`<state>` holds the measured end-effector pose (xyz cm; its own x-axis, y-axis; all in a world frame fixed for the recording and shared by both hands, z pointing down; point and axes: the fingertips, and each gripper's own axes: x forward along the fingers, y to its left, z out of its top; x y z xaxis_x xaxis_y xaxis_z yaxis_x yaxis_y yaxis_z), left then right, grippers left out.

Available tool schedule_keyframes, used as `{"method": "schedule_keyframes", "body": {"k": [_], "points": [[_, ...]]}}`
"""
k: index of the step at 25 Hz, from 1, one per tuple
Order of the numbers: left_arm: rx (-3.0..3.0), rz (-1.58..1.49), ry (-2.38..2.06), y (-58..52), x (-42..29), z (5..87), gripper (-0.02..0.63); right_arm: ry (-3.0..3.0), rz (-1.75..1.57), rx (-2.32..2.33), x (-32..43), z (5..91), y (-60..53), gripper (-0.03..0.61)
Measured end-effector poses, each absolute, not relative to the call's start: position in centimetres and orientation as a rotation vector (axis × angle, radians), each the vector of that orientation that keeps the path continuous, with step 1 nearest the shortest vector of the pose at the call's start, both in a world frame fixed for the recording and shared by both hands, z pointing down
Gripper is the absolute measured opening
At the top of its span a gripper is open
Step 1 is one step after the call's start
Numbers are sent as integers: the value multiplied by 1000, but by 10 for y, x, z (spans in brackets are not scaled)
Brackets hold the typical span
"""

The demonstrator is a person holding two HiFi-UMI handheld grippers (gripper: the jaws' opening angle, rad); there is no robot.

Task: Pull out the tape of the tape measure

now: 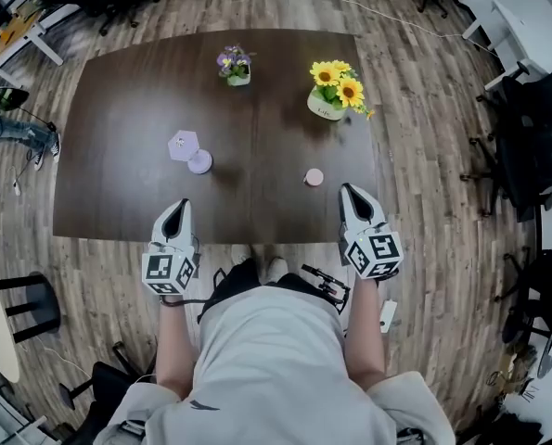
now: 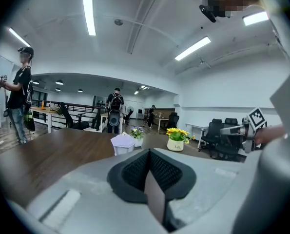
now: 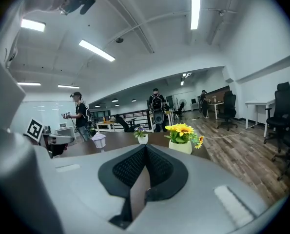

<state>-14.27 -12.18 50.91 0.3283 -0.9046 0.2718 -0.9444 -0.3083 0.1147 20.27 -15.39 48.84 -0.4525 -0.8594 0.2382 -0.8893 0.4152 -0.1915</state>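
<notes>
A small round pink case [image 1: 314, 176], which looks like the tape measure, lies on the dark brown table [image 1: 118, 109] near its front edge, right of centre. My right gripper [image 1: 351, 193] hovers at the table's front edge just right of the case, shut and empty. My left gripper [image 1: 179, 207] is also at the front edge, further left, shut with nothing in it. The pink case does not show in either gripper view, where the left gripper [image 2: 148, 152] and the right gripper [image 3: 145, 149] have their jaws pressed together.
A lilac-white hexagonal ornament [image 1: 188, 150] stands ahead of the left gripper, also seen as the ornament [image 2: 123, 143]. A purple-flower pot [image 1: 235, 66] and a sunflower pot [image 1: 335, 89] stand at the back. Office chairs [image 1: 535, 137] and people [image 2: 21, 94] surround the table.
</notes>
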Motion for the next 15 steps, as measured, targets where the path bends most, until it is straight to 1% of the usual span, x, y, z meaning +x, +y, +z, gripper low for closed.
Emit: {"method": "schedule_keyframes", "body": {"k": [8,15], "points": [[2357,229,-1615,-141,-144,519,6,-2441,487,1558,196,535,-175,0],[2324,231,-1609,-136,-152,529,5,-2218,532,1388,191,611,-174,7]]}}
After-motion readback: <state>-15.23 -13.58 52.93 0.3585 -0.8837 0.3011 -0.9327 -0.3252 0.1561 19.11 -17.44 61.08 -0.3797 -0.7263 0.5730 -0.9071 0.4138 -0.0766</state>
